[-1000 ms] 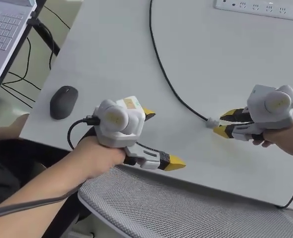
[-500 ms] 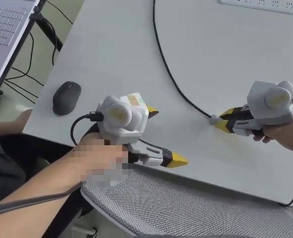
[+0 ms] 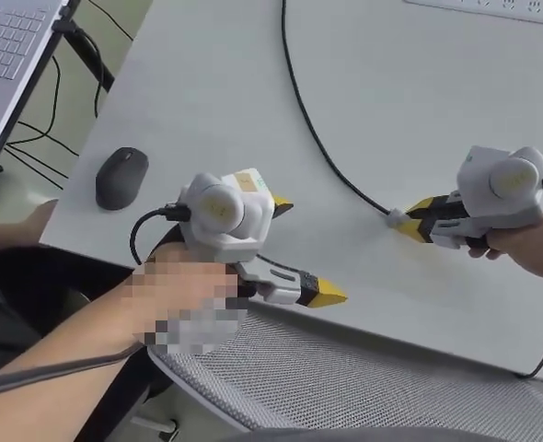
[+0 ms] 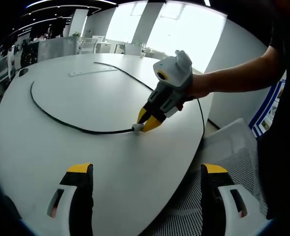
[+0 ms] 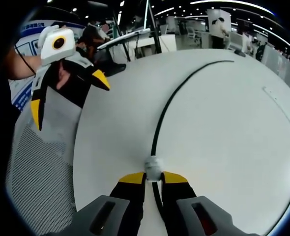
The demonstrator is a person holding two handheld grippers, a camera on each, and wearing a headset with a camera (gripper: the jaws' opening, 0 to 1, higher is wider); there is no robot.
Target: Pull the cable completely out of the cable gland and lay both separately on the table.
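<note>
White round-edged table [image 3: 207,92], mostly bare top. Black cable [image 3: 317,143] sweeps in one long curve from the far side toward me and ends in the cable gland [image 3: 397,219], a small white plastic piece lying on the table with the cable seated in it

Right gripper [image 3: 413,219]: jaws drawn close together, clenched on the cable just behind the gland. In the right gripper view the gland sits right at the yellow tips and the black cable runs back between the two jaws

Left gripper [image 3: 301,250]: jaws spread wide, nothing in them, hanging over the near table edge, well apart from the gland

Edges and room: gland is near the front edge of the table, with the grey mesh chair [image 3: 345,387] just below that edge. Open white surface between the two grippers and beyond the cable. Mouse [image 3: 121,177] sits at the left corner, laptop [image 3: 9,46] off the table to the left, power strip [image 3: 492,7] along the far edge, all well apart from the gland
</note>
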